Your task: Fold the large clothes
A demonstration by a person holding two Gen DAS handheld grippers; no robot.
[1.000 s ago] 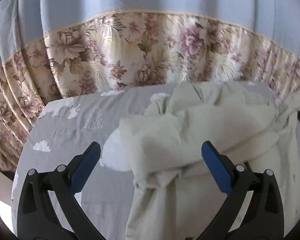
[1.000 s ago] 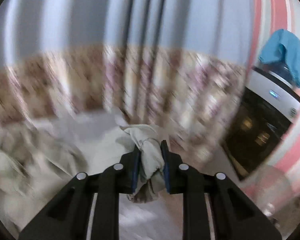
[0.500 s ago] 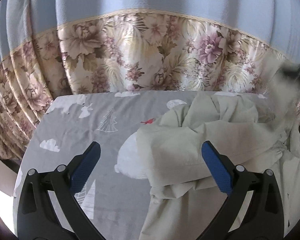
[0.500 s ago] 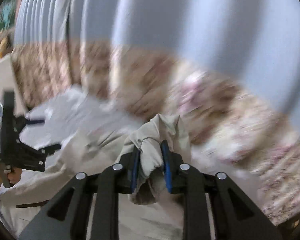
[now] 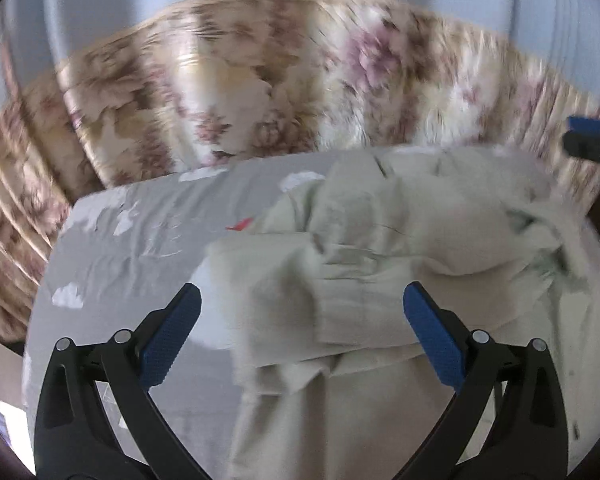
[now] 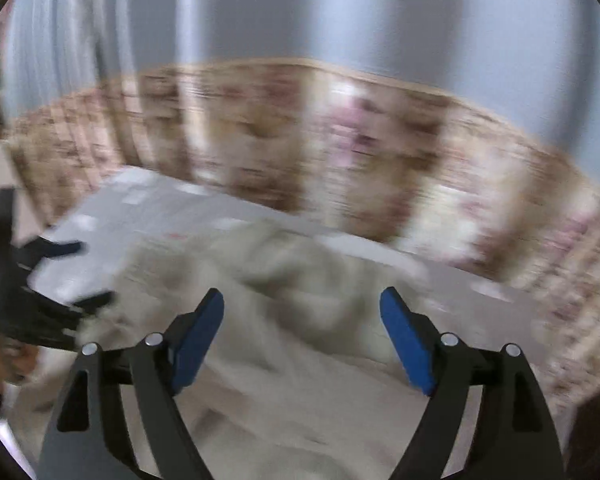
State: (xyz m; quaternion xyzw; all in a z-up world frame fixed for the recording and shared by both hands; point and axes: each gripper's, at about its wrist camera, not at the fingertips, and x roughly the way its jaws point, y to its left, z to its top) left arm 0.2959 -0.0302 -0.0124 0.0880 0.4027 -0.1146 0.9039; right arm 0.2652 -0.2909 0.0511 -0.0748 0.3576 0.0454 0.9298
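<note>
Floral curtains are backing the bench; the right gripper is now gaping, having released the garment, while the left gripper is staying open, empty.

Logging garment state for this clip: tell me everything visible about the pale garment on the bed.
The pale garment is a plain cream-green, thin woven-looking cloth, crumpled in a loose heap with soft folds and one flap doubled over. It lies on the grey printed bedsheet, before the floral curtain. Neither the left gripper nor the right gripper grips it; both sets of jaws stand open above it.
</note>
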